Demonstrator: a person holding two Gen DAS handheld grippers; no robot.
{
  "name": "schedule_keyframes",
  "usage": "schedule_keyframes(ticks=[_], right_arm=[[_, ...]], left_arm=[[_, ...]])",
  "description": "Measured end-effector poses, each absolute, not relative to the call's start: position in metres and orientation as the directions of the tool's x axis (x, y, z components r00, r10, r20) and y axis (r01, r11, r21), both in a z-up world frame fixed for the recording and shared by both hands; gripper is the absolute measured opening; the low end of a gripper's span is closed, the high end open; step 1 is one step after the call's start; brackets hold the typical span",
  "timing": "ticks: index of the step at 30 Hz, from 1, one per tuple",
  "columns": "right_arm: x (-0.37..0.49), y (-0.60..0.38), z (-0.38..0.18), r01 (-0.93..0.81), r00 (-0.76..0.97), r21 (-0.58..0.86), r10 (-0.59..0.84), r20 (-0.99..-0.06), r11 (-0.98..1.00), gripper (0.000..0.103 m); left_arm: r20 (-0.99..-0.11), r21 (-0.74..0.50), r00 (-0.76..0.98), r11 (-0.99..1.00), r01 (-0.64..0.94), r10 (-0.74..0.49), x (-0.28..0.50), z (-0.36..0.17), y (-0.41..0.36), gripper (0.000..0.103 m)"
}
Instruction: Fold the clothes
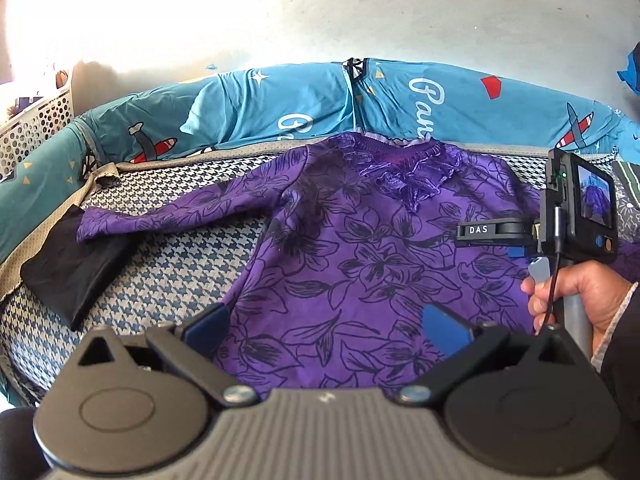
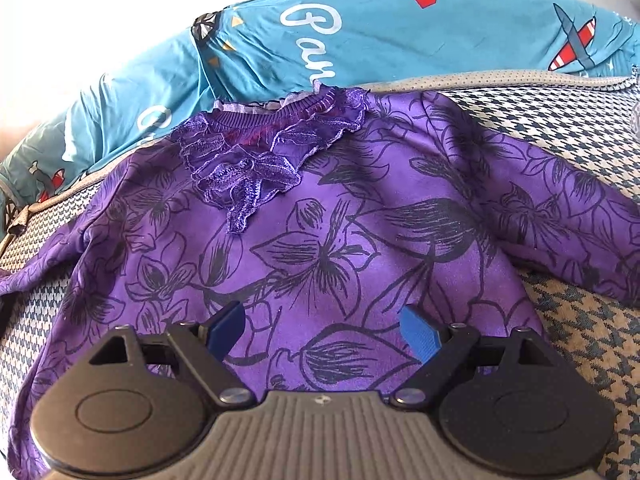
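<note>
A purple top with black flower outlines lies on blue-and-white houndstooth bedding; teal pillows carry red-striped planes; a black cloth sits left.

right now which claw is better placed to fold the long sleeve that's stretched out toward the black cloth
Left, probably. That sleeve lies on the left claw's side, and its cuff shows fully only in the left wrist view. The right claw hangs open over the purple top nearer the other sleeve.

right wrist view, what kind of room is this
Probably a bedroom: a purple top lies spread on a checked bed cover, with blue printed pillows along the wall behind.
</note>
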State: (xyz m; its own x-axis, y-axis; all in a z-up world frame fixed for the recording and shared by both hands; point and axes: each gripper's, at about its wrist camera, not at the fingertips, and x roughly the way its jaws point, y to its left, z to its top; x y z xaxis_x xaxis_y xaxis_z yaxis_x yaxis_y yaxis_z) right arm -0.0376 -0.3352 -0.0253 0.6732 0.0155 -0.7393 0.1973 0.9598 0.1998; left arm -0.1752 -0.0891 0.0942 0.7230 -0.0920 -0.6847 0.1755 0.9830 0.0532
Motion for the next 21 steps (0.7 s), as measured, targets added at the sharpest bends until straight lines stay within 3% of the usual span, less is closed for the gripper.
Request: schedule_keyframes(ticks=[5, 13, 21], right_arm=[[-0.038, -0.334, -0.027, 0.157, 0.649, 0.257, 0.097, -0.755, 0.954, 0.085], [-0.059, -0.307, -0.014, -0.081, 0.639, 0.316, 0.292, -0.711, 0.945, 0.085], [-0.064, -0.326, -0.005, 0.075, 0.717, 0.313, 0.167, -0.677, 0.947, 0.085]], left_arm=[[-0.681, 0.059, 0.725, 0.979, 0.195, -0.103, -0.181, 0.097, -0.096, 0.103], [-0.705, 0.082, 0.699, 0.967, 0.242, -0.115, -0.183, 0.076, -0.109, 0.103], [-0.763, 0.036, 0.633, 0.970, 0.240, -0.128, -0.160, 0.035, -0.108, 0.103]])
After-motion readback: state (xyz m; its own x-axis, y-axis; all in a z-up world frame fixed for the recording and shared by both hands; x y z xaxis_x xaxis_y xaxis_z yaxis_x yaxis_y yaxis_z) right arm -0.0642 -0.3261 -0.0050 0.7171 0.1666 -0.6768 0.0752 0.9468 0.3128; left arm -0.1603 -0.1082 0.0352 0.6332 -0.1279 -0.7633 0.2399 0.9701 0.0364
